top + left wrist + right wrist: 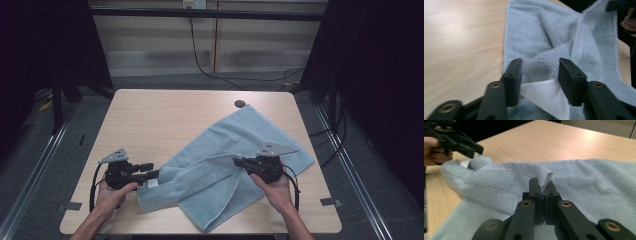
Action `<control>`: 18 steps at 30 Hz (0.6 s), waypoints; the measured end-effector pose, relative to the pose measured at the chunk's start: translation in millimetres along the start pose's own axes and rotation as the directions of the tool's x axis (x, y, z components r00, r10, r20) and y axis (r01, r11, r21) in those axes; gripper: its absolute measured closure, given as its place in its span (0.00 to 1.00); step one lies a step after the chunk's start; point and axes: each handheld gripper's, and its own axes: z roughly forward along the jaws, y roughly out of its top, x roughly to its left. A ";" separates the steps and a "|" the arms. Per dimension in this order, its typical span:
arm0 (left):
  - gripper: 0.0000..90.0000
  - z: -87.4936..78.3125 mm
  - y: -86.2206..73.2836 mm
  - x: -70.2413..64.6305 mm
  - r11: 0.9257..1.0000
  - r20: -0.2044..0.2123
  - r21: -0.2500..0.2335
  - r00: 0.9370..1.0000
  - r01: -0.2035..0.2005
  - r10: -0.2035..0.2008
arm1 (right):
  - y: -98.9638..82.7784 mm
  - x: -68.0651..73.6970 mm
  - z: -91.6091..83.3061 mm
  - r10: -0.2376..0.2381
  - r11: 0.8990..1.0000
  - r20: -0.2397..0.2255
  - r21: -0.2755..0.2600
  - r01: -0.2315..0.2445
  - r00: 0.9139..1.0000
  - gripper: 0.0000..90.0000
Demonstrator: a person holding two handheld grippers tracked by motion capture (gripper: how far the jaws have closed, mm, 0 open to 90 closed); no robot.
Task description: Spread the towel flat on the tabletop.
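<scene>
Two grippers at a light blue towel [227,165] on the worktop [150,120].
Right gripper [543,185] has its jaws clenched on a towel edge; left gripper [540,72] has its jaws released around a corner with a white label [546,96].

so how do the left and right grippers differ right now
The left gripper has its jaws apart, with the towel and its white tag between them but not pinched. The right gripper has its jaws shut on a folded towel edge. In the high view the left sits at the towel's near-left end, the right over its right part. Both are black, hand-held, and low over the table.
</scene>
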 end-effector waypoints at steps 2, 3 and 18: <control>0.78 0.6 1.3 -2.3 1.000 -0.006 0.000 1.000 -0.012 0.012 | -3.0 -0.5 -12.6 -0.007 1.000 0.029 -0.004 0.007 1.000 0.98; 0.83 1.8 1.4 -3.8 1.000 0.005 0.009 1.000 -0.023 0.023 | -5.9 -3.2 -17.7 -0.002 1.000 0.036 -0.002 0.002 0.999 0.98; 0.67 -12.4 -13.0 -42.0 0.996 0.049 0.072 0.998 -0.042 0.039 | -59.4 -27.5 -33.0 0.107 0.986 0.115 0.114 -0.120 0.988 0.98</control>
